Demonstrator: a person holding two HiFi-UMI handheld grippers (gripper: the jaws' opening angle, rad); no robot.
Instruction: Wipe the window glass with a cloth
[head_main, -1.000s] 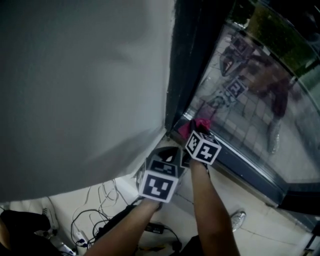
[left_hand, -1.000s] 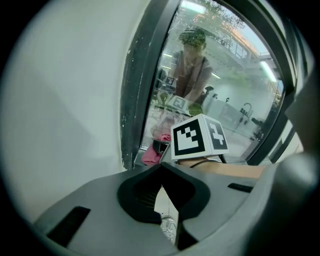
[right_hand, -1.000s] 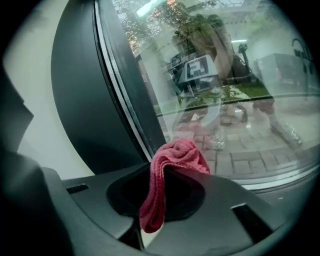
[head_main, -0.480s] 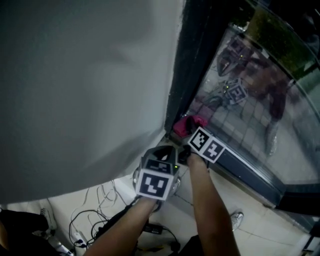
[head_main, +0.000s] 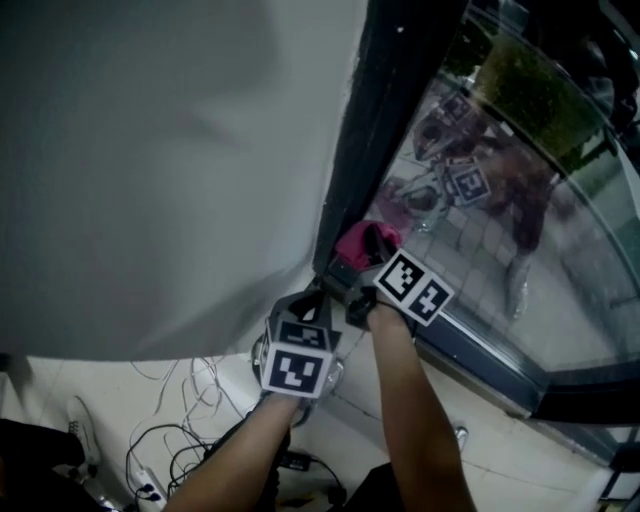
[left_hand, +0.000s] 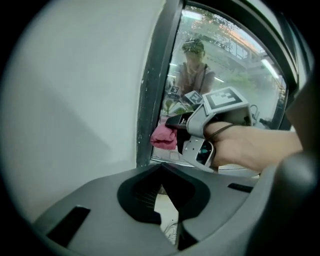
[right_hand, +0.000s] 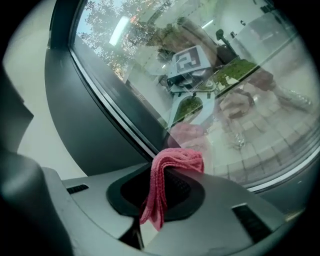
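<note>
The right hand-held gripper (head_main: 356, 270), clamped on the crumpled pink cloth (head_main: 365, 243), has slid it left along the bottom of the window glass (head_main: 500, 200) toward the dark frame (head_main: 385, 130); this looks like corner wiping. The left hand-held gripper (left_hand: 161, 166) is closed and empty at centre. A grey wall (head_main: 160, 150) fills the upper left, and cables (head_main: 180, 400) trail across the floor at lower left.

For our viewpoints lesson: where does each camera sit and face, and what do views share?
Head view: on the head, facing down at the glass; forearms, left gripper, right gripper show.
Left gripper view: on that gripper, facing the window frame; shut jaws, right hand show.
Right gripper view: on that gripper, facing the glass; jaws hold the cloth.
Shared: the cloth.
</note>
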